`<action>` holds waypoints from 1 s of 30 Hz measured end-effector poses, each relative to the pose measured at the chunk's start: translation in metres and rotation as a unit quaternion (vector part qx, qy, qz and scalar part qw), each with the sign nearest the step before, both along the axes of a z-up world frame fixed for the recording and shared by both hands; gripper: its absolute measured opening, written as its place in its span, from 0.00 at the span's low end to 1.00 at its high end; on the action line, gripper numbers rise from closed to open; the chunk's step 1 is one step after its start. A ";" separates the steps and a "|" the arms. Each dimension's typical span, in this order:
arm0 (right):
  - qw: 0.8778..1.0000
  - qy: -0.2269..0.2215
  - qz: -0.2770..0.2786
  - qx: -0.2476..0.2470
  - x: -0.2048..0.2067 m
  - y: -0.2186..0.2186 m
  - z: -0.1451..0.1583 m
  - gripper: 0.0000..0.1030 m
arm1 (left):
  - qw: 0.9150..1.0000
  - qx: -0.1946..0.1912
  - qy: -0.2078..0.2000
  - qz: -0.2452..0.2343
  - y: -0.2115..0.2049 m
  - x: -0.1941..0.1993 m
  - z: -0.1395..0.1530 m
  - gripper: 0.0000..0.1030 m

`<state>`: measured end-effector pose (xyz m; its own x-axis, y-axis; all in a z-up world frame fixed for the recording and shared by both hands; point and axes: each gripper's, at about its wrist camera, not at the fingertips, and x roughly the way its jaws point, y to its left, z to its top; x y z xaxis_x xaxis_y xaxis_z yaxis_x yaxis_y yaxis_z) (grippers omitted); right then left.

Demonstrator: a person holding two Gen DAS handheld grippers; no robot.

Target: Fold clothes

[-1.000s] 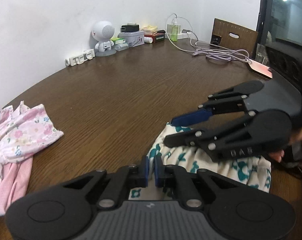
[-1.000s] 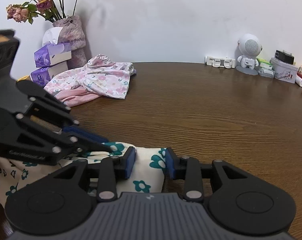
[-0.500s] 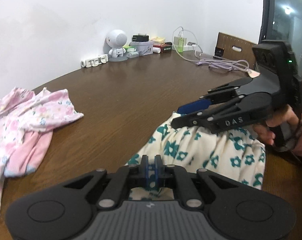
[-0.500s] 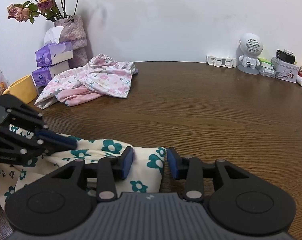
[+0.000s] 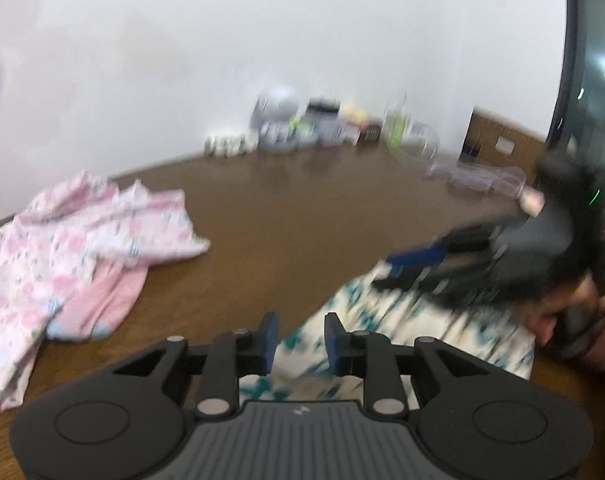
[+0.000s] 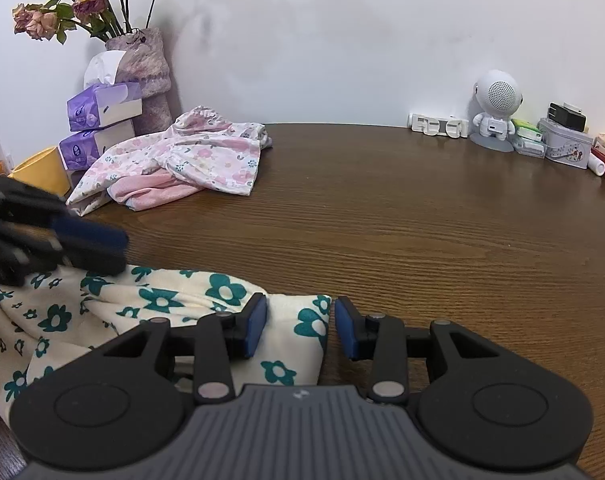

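Observation:
A cream cloth with teal flowers (image 6: 150,304) lies spread on the brown table (image 6: 422,220). My right gripper (image 6: 300,330) is open, and the cloth's right corner lies between its blue pads without being pressed. At the cloth's other end, my left gripper (image 5: 300,338) has its jaws opening; the cloth's edge (image 5: 382,320) lies loose between the pads. The left view is blurred by motion. From the right wrist, the left gripper (image 6: 86,244) hovers just above the cloth. From the left wrist, a hand (image 5: 562,312) is seen holding the right gripper (image 5: 418,268).
A heap of pink floral garments (image 6: 190,160) (image 5: 82,240) lies at the back left. Behind it stand tissue boxes (image 6: 102,106), a vase of flowers (image 6: 142,68) and a yellow cup (image 6: 42,170). A white robot figurine (image 6: 496,108), small boxes and cables (image 5: 474,176) line the far edge.
My left gripper, shut on the cloth's edge before, drew it out to the left, then lifted a little and parted its jaws off it. The right gripper has stayed put.

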<state>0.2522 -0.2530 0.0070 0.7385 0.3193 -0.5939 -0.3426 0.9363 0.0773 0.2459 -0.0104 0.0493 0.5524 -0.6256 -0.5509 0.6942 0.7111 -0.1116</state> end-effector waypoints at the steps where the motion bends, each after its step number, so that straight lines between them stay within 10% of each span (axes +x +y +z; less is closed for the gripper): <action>1: 1.000 0.000 -0.001 0.000 0.000 0.000 0.000 0.36 | 1.000 0.000 -0.006 -0.007 -0.004 -0.004 0.002 0.24; 7: 1.000 -0.001 -0.007 0.000 -0.002 -0.001 0.000 0.36 | 0.997 0.054 0.013 -0.044 -0.041 -0.005 -0.021 0.24; 30: 0.999 0.010 -0.004 0.036 -0.032 -0.012 0.007 0.30 | 0.998 0.055 0.009 -0.039 -0.038 -0.010 -0.025 0.26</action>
<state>0.2206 -0.2653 0.0137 0.7296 0.3569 -0.5833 -0.3338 0.9303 0.1517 0.2359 -0.0486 0.0238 0.4941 -0.6013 -0.6279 0.7461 0.6641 -0.0488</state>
